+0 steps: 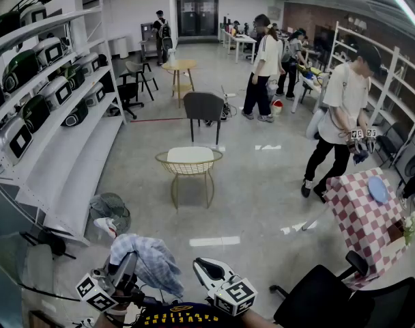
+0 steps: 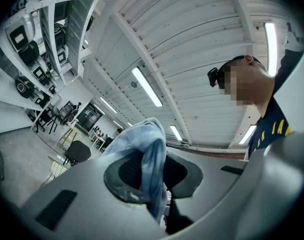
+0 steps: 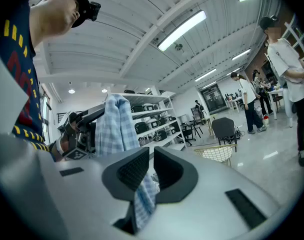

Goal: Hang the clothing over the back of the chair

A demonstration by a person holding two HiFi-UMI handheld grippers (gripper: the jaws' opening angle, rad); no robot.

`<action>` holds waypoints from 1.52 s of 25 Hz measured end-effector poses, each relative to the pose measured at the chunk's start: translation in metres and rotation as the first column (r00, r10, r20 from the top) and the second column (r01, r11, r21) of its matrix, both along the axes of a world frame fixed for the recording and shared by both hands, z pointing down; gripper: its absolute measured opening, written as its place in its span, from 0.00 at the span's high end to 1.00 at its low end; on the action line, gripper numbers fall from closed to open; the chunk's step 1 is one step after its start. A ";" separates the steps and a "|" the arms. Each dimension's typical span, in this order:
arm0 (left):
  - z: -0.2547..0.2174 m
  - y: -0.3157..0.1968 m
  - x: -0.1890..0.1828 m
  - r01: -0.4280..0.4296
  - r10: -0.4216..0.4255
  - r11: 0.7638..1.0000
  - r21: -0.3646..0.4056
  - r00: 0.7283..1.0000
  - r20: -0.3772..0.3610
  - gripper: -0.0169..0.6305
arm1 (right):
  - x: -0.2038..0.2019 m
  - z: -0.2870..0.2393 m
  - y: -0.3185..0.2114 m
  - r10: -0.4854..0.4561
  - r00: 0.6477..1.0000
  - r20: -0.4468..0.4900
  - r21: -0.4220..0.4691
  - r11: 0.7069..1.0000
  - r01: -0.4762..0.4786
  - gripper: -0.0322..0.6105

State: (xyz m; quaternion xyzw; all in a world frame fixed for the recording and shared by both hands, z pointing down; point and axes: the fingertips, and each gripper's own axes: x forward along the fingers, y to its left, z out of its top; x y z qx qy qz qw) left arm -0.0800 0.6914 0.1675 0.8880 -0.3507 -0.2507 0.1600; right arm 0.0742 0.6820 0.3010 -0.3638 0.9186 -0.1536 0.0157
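A blue checked garment (image 1: 151,264) hangs bunched at the bottom of the head view, close to my body. My left gripper (image 1: 123,273) is shut on it; in the left gripper view the garment (image 2: 153,154) runs up between the dark pads and folds over them. My right gripper (image 1: 209,273) sits just right of it and is shut on a lower strip of the garment (image 3: 142,196). From the right gripper view the left gripper (image 3: 78,134) holds the garment's upper part (image 3: 112,126) upright. A gold wire chair (image 1: 189,164) with a cream seat stands a few steps ahead.
White shelves (image 1: 64,149) with appliances line the left. A floor fan (image 1: 110,212) lies near them. A dark grey chair (image 1: 203,106) stands behind the gold one. A table with a checked cloth (image 1: 361,217) and a black office chair (image 1: 330,299) are at the right. Several people stand beyond.
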 end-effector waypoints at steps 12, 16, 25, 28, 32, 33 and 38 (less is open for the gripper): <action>0.012 0.000 0.033 0.014 -0.014 1.000 -0.021 1.000 -0.006 0.89 | 0.033 0.014 0.002 -0.013 1.000 0.009 -0.023 1.000 0.013 0.89; 0.023 -0.004 0.046 0.013 -0.014 0.998 -0.053 1.000 -0.011 0.89 | 0.051 0.020 0.000 0.009 0.999 0.031 -0.061 0.998 -0.007 0.89; 0.041 -0.055 0.069 -0.059 0.059 0.995 -0.086 0.998 -0.001 0.89 | 0.072 0.031 -0.039 0.090 0.996 0.014 -0.105 0.991 -0.088 0.89; 0.045 -0.085 0.069 -0.089 0.088 0.992 -0.087 0.996 -0.017 0.89 | 0.075 0.034 -0.066 0.125 0.992 -0.001 -0.115 0.986 -0.124 0.89; 0.044 -0.139 0.054 -0.131 0.127 0.988 -0.087 0.991 -0.047 0.89 | 0.064 0.032 -0.112 0.161 0.987 -0.017 -0.097 0.982 -0.162 0.89; 0.041 -0.154 0.051 -0.145 0.141 0.986 -0.078 0.989 -0.047 0.89 | 0.061 0.029 -0.126 0.177 0.984 -0.024 -0.093 0.980 -0.178 0.89; 0.036 -0.215 0.028 -0.195 0.193 0.979 -0.053 0.980 -0.039 0.89 | 0.030 0.028 -0.181 0.216 0.976 -0.033 -0.099 0.971 -0.218 0.89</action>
